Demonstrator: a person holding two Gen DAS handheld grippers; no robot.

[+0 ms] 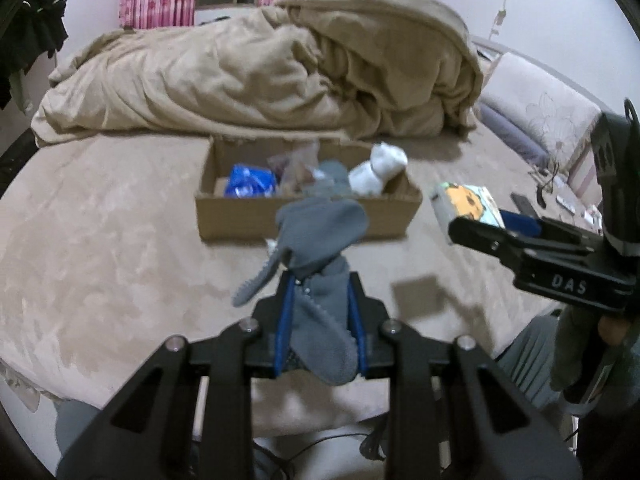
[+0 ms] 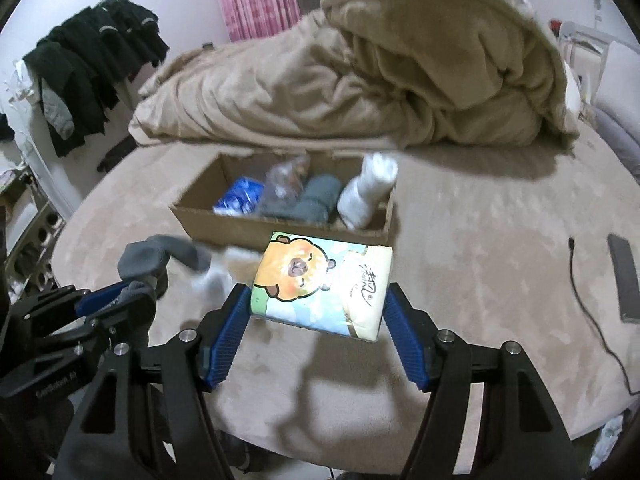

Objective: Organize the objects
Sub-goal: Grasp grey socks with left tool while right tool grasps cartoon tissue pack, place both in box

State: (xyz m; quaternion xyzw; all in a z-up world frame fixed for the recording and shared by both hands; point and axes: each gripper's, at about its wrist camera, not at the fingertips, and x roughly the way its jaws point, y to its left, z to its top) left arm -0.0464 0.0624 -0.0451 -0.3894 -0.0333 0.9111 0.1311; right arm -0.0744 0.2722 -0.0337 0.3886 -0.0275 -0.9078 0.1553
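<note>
Bed (image 1: 100,208) spread in beige; blanket (image 1: 260,68) heaped at the far side. Cardboard box (image 1: 240,220) is seen dead ahead of both grippers, long axis crosswise, part filled. Tissue pack (image 2: 324,284) is clamped by the right gripper (image 2: 318,320), just short of the box. Grey sock (image 1: 320,240) is pinched in the left gripper (image 1: 320,312), likewise near.

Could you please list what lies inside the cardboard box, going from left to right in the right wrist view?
Inside the brown cardboard box: blue plastic packet → clear crinkled plastic bag → rolled grey socks → rolled white socks.
</note>
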